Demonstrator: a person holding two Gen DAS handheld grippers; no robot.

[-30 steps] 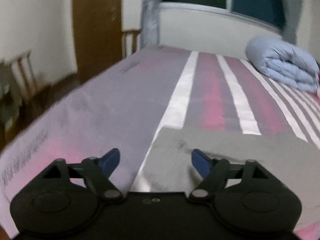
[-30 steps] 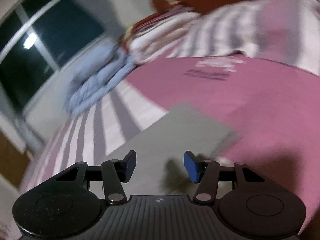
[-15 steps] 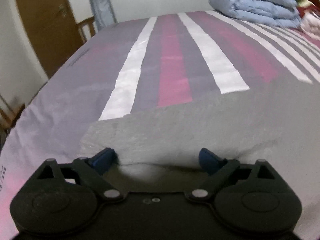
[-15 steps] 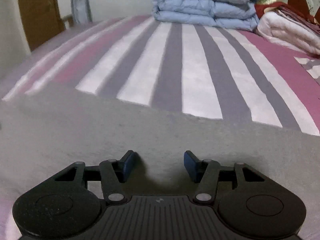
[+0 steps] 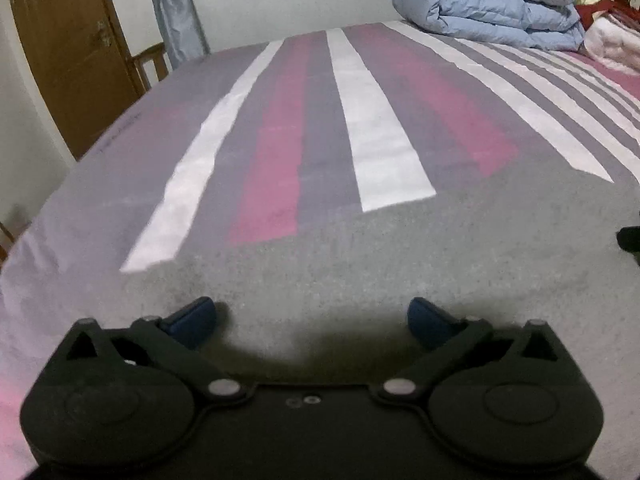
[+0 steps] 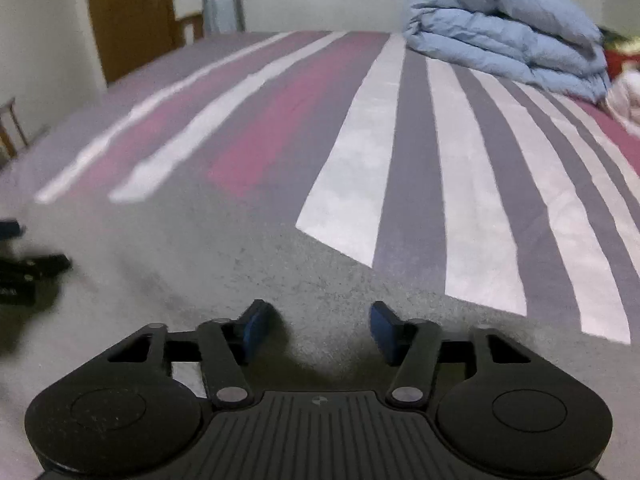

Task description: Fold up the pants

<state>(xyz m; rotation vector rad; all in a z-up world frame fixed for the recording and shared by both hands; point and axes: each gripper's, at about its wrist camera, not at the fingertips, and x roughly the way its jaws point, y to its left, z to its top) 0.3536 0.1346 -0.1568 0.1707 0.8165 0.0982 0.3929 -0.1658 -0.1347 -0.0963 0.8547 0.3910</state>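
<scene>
- Pants [image 5: 400, 256]: grey, flat on the bed [image 5: 372, 120]; the long axis runs across your view, side to side.
- Left gripper [image 5: 312, 318]: jaws wide, empty, the cloth directly beneath and ahead.
- Right gripper [image 6: 318, 326]: jaws parted, empty, likewise over the cloth.
- Both stand equally near; the far edge lies just forward.

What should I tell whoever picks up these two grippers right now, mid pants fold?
Left gripper: jaws open, low over the grey pants, holding nothing.
Right gripper: jaws open, also over the pants, holding nothing.
The pants lie flat across the near part of the striped bed sheet; a folded blue duvet sits at the far end.
Done: no fold can be made out.
Left: grasp an edge with both grippers and fold.
</scene>
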